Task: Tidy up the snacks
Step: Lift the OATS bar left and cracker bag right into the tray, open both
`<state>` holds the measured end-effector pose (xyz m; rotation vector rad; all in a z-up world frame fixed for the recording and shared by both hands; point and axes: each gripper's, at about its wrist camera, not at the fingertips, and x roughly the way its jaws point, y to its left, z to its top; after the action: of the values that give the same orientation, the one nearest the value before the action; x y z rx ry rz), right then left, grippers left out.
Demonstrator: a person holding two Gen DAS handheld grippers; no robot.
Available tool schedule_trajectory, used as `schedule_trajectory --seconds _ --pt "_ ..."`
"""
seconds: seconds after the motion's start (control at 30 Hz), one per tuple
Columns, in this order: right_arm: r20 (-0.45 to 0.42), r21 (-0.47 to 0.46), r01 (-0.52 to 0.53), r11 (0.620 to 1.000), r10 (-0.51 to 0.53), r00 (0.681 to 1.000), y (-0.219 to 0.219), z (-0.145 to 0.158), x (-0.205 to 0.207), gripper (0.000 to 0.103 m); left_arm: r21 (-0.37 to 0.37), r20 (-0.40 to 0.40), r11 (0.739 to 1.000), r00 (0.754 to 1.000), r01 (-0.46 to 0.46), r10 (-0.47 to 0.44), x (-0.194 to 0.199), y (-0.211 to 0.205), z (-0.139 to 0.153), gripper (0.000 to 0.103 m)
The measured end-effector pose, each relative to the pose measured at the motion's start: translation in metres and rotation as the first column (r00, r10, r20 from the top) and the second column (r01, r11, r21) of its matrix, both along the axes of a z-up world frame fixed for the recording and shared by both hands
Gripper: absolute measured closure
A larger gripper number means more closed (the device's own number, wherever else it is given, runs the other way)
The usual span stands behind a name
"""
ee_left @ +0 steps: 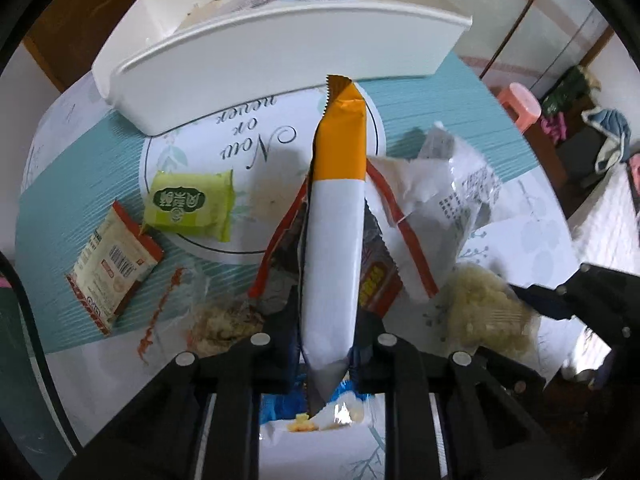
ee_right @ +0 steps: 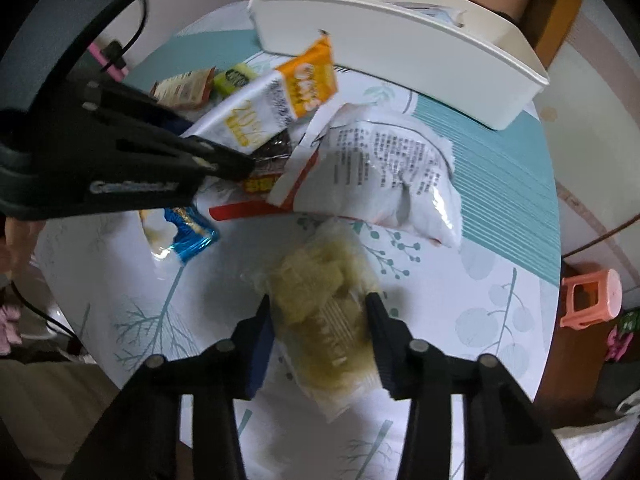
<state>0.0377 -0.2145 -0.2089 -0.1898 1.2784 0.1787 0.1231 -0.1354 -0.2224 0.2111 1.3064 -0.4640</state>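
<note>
Downward, left fingers (ee_left: 304, 316) on orange-and-white packet (ee_left: 334, 240)

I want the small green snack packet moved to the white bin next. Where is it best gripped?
Probably across its short middle, coming from above. The green packet lies flat on the tablecloth, apart from the brown-edged packet, so its two long edges look free for fingers. Its crimped ends are flatter and likelier to slip.
</note>
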Motion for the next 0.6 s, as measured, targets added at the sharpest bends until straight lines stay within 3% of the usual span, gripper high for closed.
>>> schedule_trajectory --seconds 0.23,0.43,0.6 --pt "-0.001 0.12 0.06 0.991 -0.06 0.998 -0.009 0.015 -0.009 0.065 -0.133 -0.038 0.988 0.996 -0.08 0.075 -0.004 0.04 0.023 0.087" --pt "0.035 0.249 0.106 0.963 -0.119 0.992 -0.01 0.047 -0.018 0.065 -0.276 -0.063 0.951 0.99 -0.142 0.129 -0.004 0.075 0.059 0.087" --pt "0.095 0.342 0.118 0.932 -0.159 0.983 -0.004 0.086 -0.012 0.065 -0.331 -0.01 0.933 0.989 -0.143 0.148 -0.001 0.083 0.102 0.087"
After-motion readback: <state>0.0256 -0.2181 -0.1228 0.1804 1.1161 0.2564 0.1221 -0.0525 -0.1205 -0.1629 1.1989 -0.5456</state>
